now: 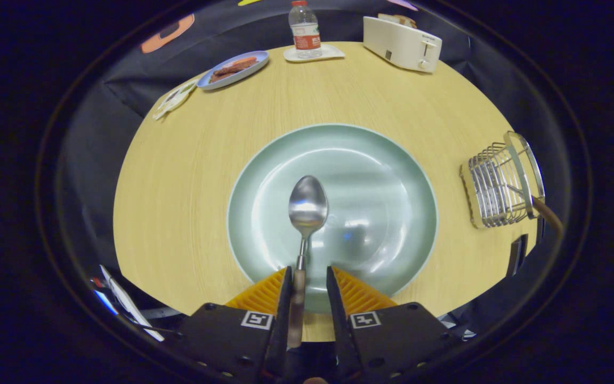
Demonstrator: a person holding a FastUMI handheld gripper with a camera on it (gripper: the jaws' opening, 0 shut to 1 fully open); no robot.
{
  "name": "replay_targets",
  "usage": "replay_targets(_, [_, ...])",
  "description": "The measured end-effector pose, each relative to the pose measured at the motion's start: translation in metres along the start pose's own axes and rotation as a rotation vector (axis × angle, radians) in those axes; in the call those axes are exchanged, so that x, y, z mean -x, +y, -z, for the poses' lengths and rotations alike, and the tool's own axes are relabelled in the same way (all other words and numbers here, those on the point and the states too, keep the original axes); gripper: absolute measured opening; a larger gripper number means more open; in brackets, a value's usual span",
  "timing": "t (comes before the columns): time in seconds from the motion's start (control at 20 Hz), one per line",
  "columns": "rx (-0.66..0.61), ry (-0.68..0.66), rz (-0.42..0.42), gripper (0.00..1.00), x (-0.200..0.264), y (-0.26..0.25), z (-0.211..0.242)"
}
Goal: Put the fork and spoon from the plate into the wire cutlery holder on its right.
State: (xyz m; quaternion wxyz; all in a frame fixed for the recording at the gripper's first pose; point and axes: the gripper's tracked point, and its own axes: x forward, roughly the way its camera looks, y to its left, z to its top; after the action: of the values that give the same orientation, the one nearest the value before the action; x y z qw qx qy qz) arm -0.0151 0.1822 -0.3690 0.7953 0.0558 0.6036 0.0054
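A metal spoon (307, 205) lies on the pale green plate (381, 160), bowl pointing away from me. Its wooden handle runs back between my fingers. My gripper (309, 273) is open, low over the near rim of the plate. The handle sits close against the left finger, with a gap between it and the right finger. To the right of the plate, the wire cutlery holder (493, 186) stands on the table. A brown utensil handle (548, 214) sticks out of its top; the utensil's head is hidden inside.
At the far side of the round wooden table (179, 176) stand a blue plate of food (233, 69), a water bottle (304, 29) on a white coaster and a white toaster (403, 42). A small packet (175, 98) lies near the far left edge.
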Motion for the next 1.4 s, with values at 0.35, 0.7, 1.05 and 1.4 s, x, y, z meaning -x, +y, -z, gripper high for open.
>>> replay_targets(0.35, [0.010,0.043,0.005,0.06,-0.004,-0.008,0.006])
replay_targets(0.7, [0.033,0.074,-0.032,0.01,0.047,-0.024,-0.007])
replay_targets(1.05, [0.055,0.110,-0.060,0.01,0.143,-0.071,-0.040])
replay_targets(1.4, [0.023,0.147,-0.010,0.00,0.193,-0.156,-0.061])
